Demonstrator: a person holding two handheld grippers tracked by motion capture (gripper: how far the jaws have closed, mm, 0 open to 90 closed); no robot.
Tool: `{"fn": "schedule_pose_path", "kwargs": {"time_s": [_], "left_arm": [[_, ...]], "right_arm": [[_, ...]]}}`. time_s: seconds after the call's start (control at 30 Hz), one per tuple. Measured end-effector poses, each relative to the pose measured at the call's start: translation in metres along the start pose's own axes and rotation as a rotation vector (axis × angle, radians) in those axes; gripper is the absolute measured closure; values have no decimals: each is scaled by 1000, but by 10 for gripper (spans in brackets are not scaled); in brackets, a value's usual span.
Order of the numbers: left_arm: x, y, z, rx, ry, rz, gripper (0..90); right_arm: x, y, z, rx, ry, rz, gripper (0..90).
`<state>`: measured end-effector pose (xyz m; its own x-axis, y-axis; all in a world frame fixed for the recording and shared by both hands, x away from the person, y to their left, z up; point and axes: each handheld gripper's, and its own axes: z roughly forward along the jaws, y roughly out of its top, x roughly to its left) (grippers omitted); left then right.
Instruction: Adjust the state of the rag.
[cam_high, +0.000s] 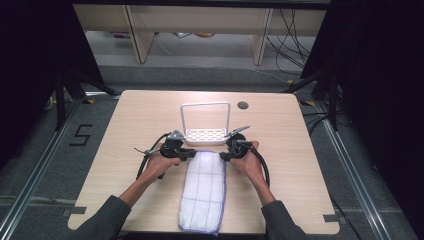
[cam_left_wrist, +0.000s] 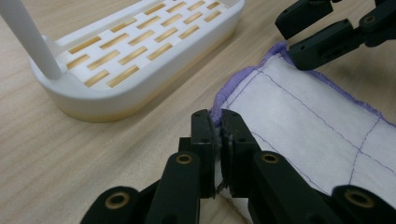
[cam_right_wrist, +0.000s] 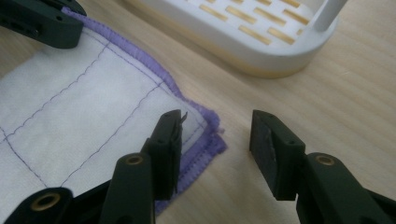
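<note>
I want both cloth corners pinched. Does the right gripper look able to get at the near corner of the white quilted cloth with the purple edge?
Probably yes: the right gripper is open at the white quilted cloth's corner, one finger on it, bare table beside.

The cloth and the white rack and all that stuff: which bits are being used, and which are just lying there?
In use:
- white cloth with purple edging
- left claw, shut on the cloth's corner
- right claw, open at the other corner

Just lying about:
- white slotted rack with handle
- cables on the floor
</note>
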<state>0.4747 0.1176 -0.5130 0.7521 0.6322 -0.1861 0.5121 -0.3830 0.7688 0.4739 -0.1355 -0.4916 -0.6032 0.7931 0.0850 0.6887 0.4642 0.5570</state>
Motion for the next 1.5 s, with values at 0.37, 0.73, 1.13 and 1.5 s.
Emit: {"fn": "schedule_pose_path", "kwargs": {"time_s": [0.37, 0.73, 1.13, 1.5], "left_arm": [[2, -1, 1, 15, -2, 2, 832], [2, 0, -1, 3, 2, 4, 851], [-3, 9, -15, -28, -11, 9, 858], [-11, 20, -42, -81, -10, 27, 857]], "right_arm": [[4, 0, 6, -16, 23, -2, 693], [6, 0, 5, -45, 71, -35, 863], [9, 4, -13, -128, 93, -85, 864], [15, 12, -30, -187, 96, -110, 864]]}}
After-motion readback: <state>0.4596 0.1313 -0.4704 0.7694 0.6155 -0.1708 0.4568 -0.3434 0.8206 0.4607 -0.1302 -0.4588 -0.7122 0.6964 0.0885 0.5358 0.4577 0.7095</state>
